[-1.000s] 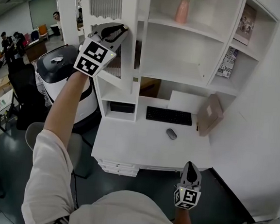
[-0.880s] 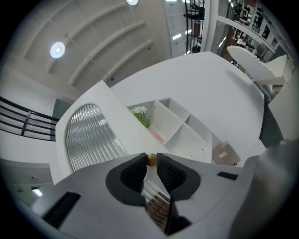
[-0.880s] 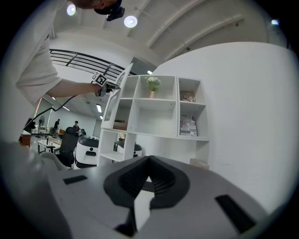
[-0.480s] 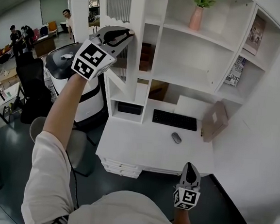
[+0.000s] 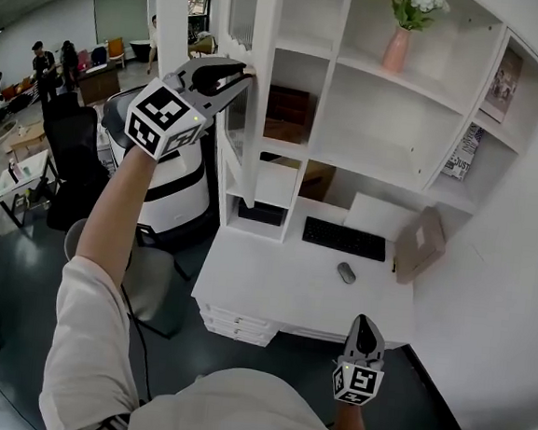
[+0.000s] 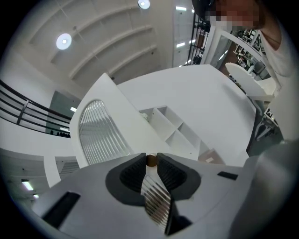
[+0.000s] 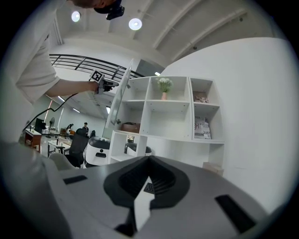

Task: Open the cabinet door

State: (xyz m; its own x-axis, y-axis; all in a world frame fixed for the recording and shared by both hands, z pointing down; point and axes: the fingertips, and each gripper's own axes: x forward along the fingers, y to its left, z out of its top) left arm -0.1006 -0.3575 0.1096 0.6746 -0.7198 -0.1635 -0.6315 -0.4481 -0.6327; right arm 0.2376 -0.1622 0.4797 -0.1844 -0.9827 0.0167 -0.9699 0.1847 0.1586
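Observation:
The white cabinet door (image 5: 255, 115), with a ribbed glass panel (image 6: 99, 134), stands swung out from the shelf unit (image 5: 389, 126). My left gripper (image 5: 247, 71) is raised to the door's free edge. In the left gripper view its pads are shut on the small brown knob (image 6: 151, 160), which also shows in the head view as the knob (image 5: 252, 70). My right gripper (image 5: 368, 322) hangs low in front of the desk, shut with nothing in it; its pads (image 7: 156, 179) meet. The right gripper view shows the open door (image 7: 118, 100) from afar.
On the white desk (image 5: 272, 289) lie a keyboard (image 5: 342, 237), a mouse (image 5: 346, 273) and a tilted cardboard box (image 5: 419, 243). A pink vase (image 5: 396, 50) stands on an upper shelf. Left of the cabinet are a white machine (image 5: 173, 187), chairs and people.
The door has swung further out from the shelves, with my left gripper on its knob moving along with it. The right gripper has barely shifted.

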